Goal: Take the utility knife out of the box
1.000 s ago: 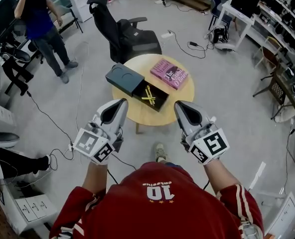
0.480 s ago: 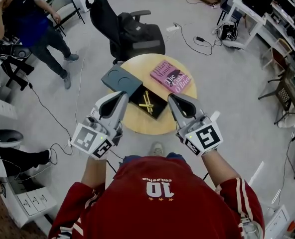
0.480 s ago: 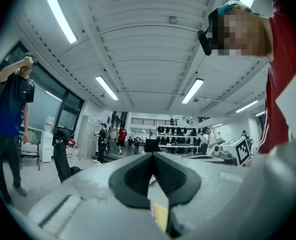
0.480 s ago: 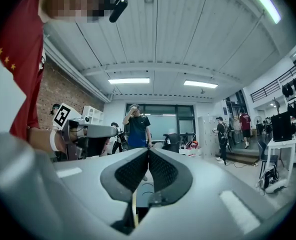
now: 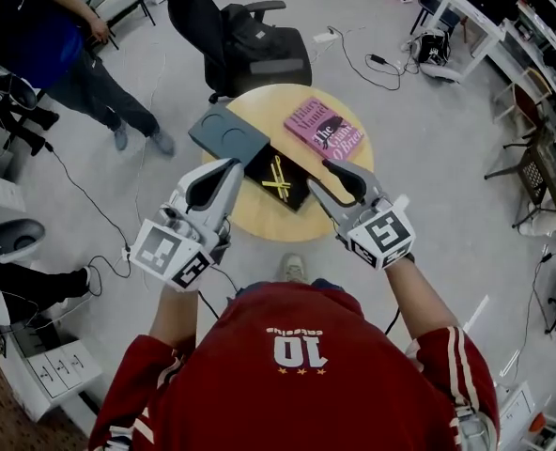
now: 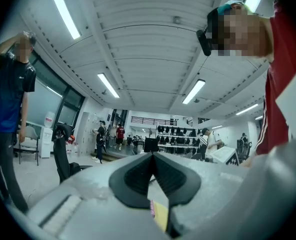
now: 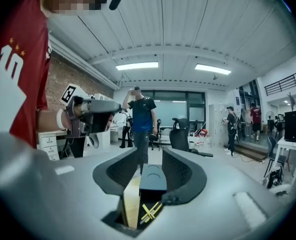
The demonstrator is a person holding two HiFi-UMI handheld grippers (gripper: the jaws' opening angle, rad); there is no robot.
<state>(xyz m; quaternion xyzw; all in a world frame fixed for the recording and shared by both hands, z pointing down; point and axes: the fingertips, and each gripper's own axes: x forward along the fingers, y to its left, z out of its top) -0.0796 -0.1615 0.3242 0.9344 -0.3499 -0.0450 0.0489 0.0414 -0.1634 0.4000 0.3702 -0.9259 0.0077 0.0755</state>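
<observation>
On the red shirt (image 5: 297, 348) at six o'clock, upside down in white: "10", with small stars and tiny unreadable lettering. On the pink book (image 5: 325, 131) at one o'clock on the table (image 5: 259, 224): "Hilary Mantel", "The … O'Brien", middle word unclear. Square coded markers on the left hand-held gripper (image 5: 229, 165) and right hand-held gripper (image 5: 317, 175).

Red jersey (image 5: 297, 365), white 10, striped sleeves (image 5: 452, 374), grey left tongs (image 5: 233, 165), right tongs (image 5: 317, 174), marker cubes (image 5: 170, 255)
</observation>
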